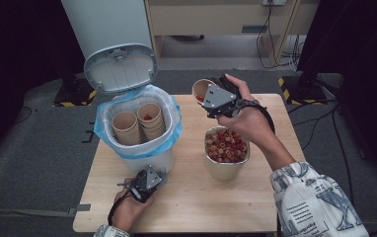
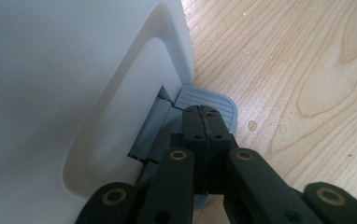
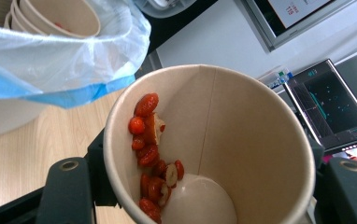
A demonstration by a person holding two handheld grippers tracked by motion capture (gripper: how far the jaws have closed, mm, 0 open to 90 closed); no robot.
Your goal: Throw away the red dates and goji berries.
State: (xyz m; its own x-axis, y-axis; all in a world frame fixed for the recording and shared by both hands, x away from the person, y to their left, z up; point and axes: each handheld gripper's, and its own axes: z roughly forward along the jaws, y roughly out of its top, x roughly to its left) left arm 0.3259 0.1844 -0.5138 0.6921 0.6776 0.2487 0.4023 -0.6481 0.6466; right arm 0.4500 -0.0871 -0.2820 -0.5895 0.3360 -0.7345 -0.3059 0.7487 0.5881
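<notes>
Right claw (image 3: 204, 186) pinching tilted paper cup (image 3: 214, 140) (red bits inside); left claw (image 2: 204, 126) pressed together on ribbed grey pedal (image 2: 214, 100).

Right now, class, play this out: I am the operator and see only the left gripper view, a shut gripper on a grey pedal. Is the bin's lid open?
Observer: Yes. In the high view the lid stands open behind the bin.
Operator: What is inside?
Observer: Two stacks of paper cups, inside a blue-edged liner.
Operator: And the other hand?
Observer: The right gripper holds a tilted paper cup with red fruit bits clinging to its inner wall.
</notes>
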